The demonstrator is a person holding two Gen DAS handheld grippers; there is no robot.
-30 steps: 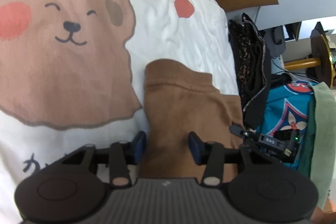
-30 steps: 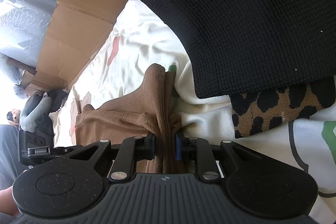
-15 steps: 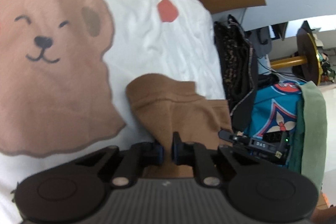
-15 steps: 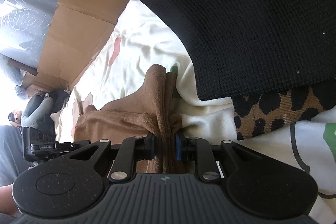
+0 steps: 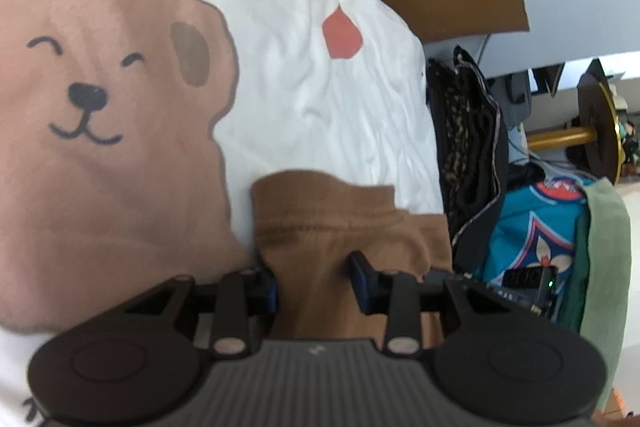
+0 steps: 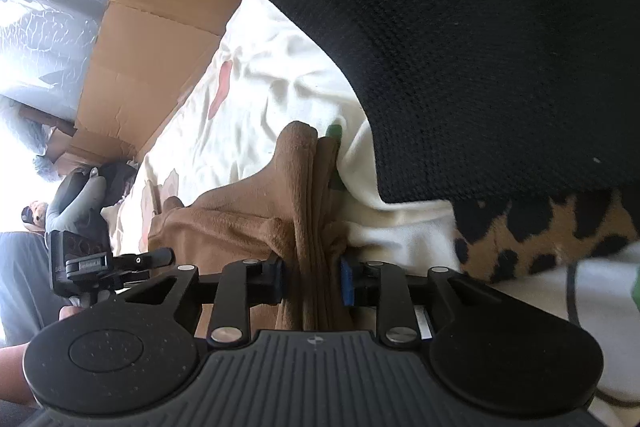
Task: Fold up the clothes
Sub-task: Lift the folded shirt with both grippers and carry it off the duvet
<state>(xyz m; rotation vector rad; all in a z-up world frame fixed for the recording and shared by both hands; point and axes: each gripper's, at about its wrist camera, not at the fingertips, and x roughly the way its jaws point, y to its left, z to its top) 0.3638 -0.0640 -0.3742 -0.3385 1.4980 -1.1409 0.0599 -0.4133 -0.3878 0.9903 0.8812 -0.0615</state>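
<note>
**Both grippers easing off the brown garment**

Your left gripper [image 5: 314, 277] is opening astride the brown garment [image 5: 340, 227], pads clear. Only your right view shows the bunched folds between the opening right gripper [image 6: 312, 281], the black knit [image 6: 460, 47] just beyond. The sheet [image 5: 320, 107] lies bare past the garment.
</note>
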